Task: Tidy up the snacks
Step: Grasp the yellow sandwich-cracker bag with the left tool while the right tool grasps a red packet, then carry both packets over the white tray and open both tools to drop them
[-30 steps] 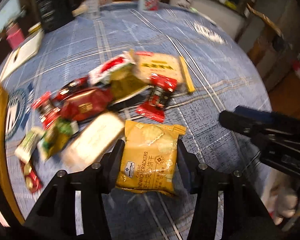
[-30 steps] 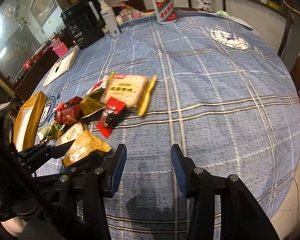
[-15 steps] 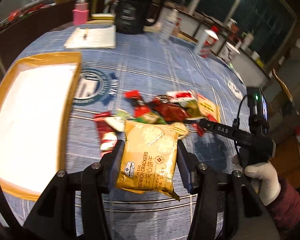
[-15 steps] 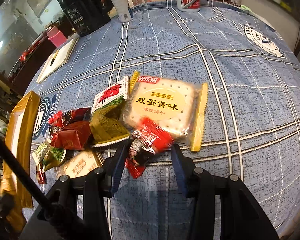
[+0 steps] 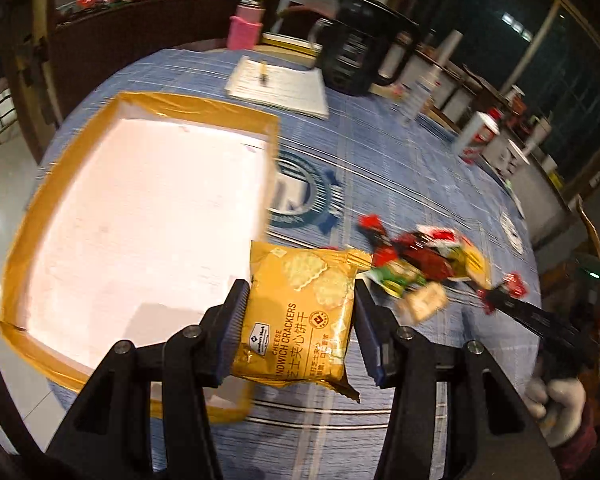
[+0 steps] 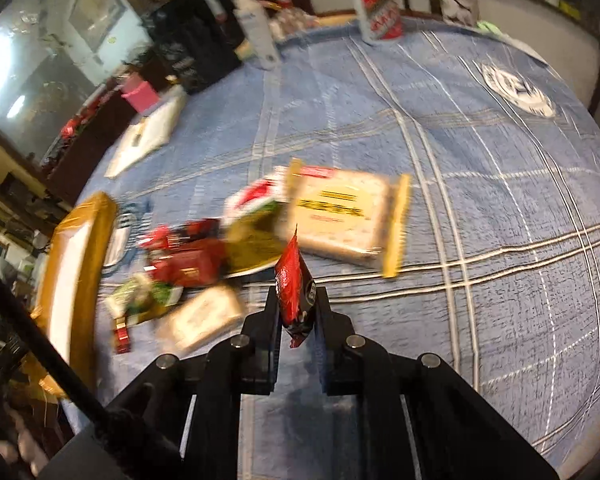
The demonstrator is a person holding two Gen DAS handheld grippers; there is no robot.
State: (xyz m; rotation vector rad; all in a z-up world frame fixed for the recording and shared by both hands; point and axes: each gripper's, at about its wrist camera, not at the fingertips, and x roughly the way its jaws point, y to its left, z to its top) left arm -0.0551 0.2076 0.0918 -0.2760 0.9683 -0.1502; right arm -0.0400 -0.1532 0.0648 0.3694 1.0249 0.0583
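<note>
My left gripper (image 5: 298,316) is shut on a yellow cheese sandwich cracker pack (image 5: 300,312) and holds it above the near right corner of a shallow box (image 5: 148,220) with a white floor and golden walls. My right gripper (image 6: 298,300) is shut on a small red and black snack packet (image 6: 294,288), lifted above the blue plaid tablecloth. A heap of snacks (image 6: 220,256) lies beyond it, with a large cream cracker pack (image 6: 340,216) at its right. The heap also shows in the left wrist view (image 5: 420,264), right of the box.
A black kettle (image 5: 356,64), a pink cup (image 5: 244,28), a notepad with a pen (image 5: 280,88), a white bottle (image 6: 256,32) and a red and white can (image 6: 376,4) stand at the table's far side. The box edge (image 6: 76,272) is left of the heap.
My left gripper has carried the cracker pack leftward over the box. My right gripper has shut on the red packet and lifted it from the heap.
</note>
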